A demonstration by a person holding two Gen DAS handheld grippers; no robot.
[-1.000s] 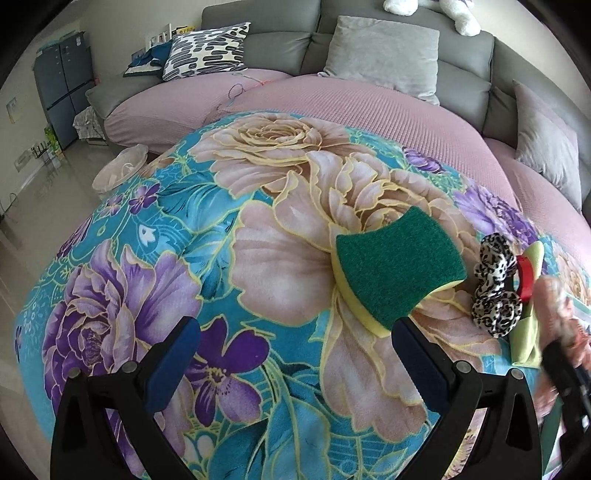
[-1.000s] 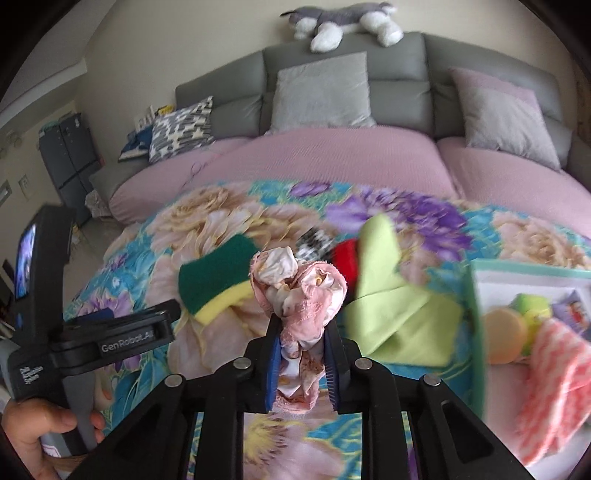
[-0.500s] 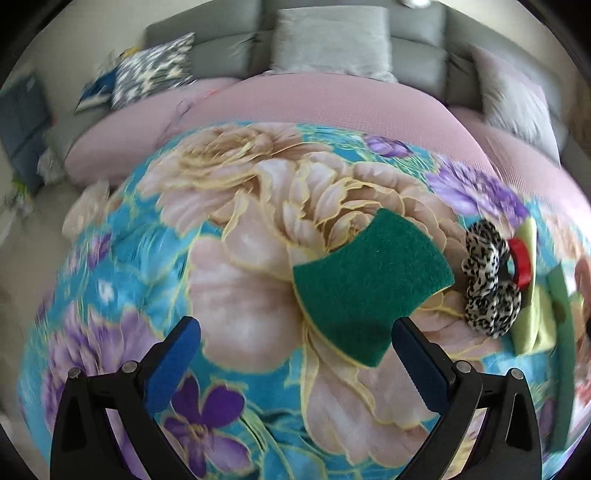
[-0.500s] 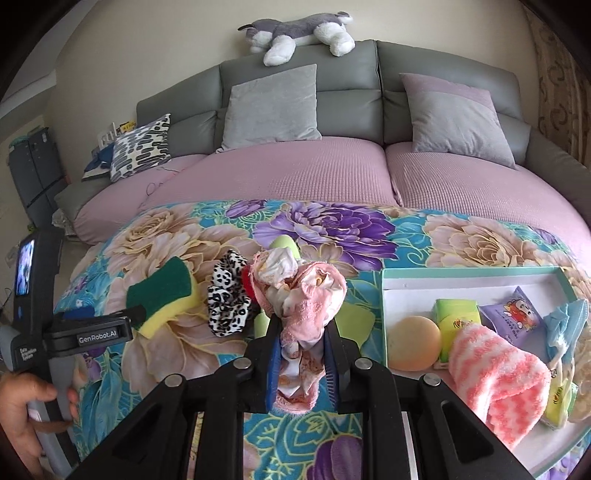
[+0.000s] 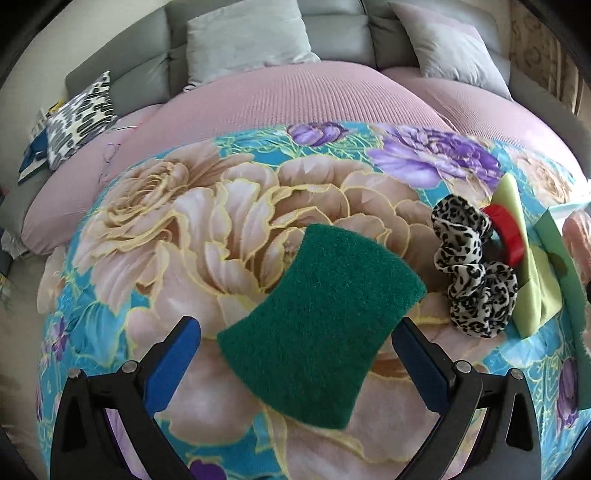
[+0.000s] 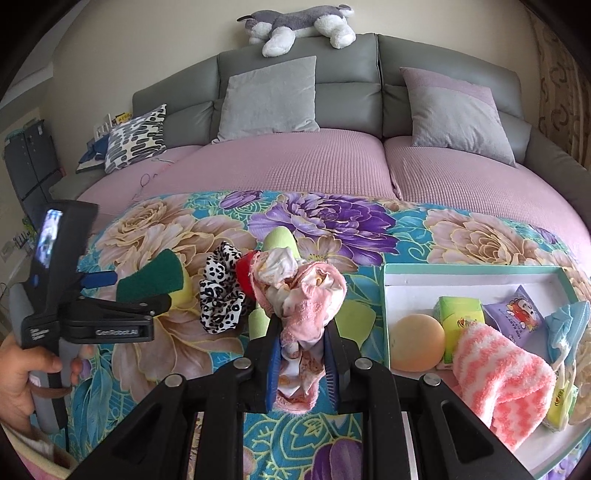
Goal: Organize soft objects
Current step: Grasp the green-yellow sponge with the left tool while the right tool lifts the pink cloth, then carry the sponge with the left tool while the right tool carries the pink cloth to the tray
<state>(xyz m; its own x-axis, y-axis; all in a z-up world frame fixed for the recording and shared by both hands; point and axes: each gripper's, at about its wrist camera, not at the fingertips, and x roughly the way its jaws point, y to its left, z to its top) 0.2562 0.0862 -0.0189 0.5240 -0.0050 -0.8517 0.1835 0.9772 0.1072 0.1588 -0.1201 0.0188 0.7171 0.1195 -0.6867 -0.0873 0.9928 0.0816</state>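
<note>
A green and yellow sponge lies on the floral blanket, between the wide-open fingers of my left gripper. It also shows in the right wrist view. My right gripper is shut on a bunched pink cloth, held above the blanket left of the teal tray. A leopard-print scrunchie, a red ring and a light green cloth lie right of the sponge.
The tray holds an orange ball, a green box, a purple packet, a pink striped fuzzy sock and a blue cloth. A grey sofa with pillows and a plush dog stands behind.
My left gripper has moved forward and to the right until the sponge lies between its open fingers. My right gripper has carried the pink cloth to the right, toward the tray.
</note>
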